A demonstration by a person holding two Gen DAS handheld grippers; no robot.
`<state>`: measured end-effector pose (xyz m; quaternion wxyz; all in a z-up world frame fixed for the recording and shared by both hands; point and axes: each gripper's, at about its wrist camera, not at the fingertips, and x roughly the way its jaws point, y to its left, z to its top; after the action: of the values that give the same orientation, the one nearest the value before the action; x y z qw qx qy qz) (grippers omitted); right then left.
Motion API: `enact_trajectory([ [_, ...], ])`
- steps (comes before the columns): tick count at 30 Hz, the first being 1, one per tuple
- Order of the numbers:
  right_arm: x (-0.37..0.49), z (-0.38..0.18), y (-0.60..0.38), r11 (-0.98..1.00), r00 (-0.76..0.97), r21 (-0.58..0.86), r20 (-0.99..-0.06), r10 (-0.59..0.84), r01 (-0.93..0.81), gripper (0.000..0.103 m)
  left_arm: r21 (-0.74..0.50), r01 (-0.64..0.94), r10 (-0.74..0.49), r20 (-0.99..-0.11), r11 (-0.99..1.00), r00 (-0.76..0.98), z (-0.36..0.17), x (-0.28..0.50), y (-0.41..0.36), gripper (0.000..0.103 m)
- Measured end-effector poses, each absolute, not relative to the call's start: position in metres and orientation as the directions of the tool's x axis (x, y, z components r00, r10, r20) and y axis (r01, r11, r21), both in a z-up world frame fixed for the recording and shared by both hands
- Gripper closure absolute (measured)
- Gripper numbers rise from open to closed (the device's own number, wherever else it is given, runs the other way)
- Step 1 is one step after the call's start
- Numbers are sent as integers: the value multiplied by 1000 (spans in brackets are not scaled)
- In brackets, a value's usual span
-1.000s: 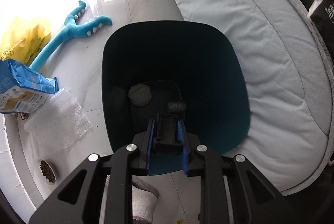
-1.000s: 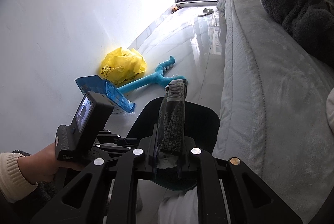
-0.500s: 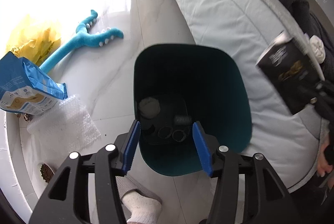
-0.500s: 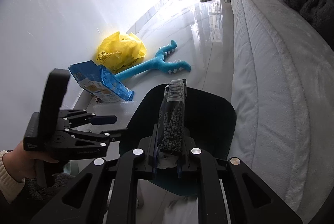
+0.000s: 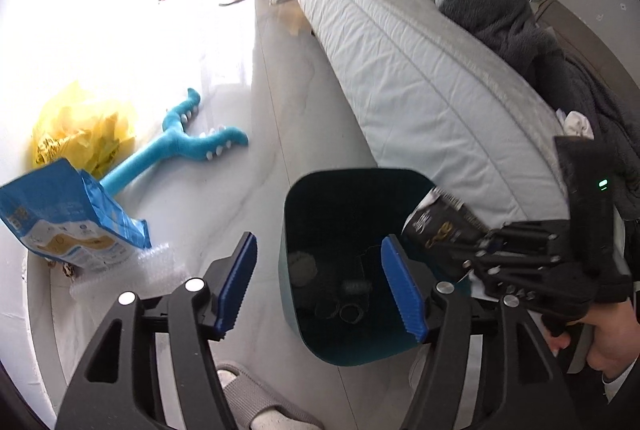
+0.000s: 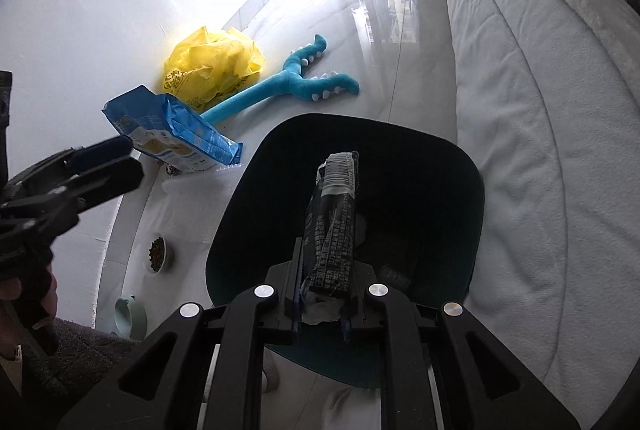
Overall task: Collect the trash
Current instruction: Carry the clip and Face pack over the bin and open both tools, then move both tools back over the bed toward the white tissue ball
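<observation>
A dark teal bin [image 5: 352, 348] stands on the pale floor beside the bed, with a crumpled grey wad [image 5: 302, 266] and small dark rolls [image 5: 348, 310] at its bottom. My left gripper [image 5: 318, 250] hovers above the bin's left rim. Its blue pads [image 5: 236, 282] are opening, with nothing between them. My right gripper [image 6: 322, 294] is shut on a black printed wrapper [image 6: 332, 222], which points down over the bin's mouth [image 6: 460, 189]. The left wrist view shows that wrapper [image 5: 440, 226] at the bin's right rim. The left gripper [image 6: 120, 161] appears at the left edge of the right wrist view.
Along the wall lie a blue bag [image 6: 176, 137], a yellow plastic bag [image 6: 212, 65], a blue plush toy [image 6: 296, 81] and bubble wrap [image 5: 132, 274]. A pet food bowl [image 6: 158, 254] and a green bowl [image 6: 130, 316] sit nearby. The bed [image 5: 420, 77] borders the right. A socked foot [image 5: 260, 418] is below.
The left gripper opened, left a small dark item in the bin, and lifted and tilted up. The right gripper came down over the bin with the wrapper.
</observation>
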<state>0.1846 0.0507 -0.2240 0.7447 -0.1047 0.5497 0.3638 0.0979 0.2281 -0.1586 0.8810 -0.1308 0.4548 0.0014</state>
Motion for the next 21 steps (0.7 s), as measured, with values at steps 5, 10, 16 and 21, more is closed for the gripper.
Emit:
enact_trajectory([
  [5, 183, -239, 57, 714, 97, 240, -913, 396, -657, 87, -217, -93, -106, -754, 972, 648, -141, 93, 228, 31],
  [10, 181, -248, 61, 717, 88, 221, -926, 367, -661, 87, -242, -93, -110, -707, 966, 699, -127, 87, 236, 30],
  [16, 181, -248, 62, 718, 103, 199, -930, 353, -667, 83, -263, -83, -113, -651, 961, 750, -107, 85, 234, 30],
  [21, 183, -242, 57, 727, 121, 189, -928, 351, -660, 78, -255, -58, -114, -608, 965, 786, -90, 86, 223, 30],
])
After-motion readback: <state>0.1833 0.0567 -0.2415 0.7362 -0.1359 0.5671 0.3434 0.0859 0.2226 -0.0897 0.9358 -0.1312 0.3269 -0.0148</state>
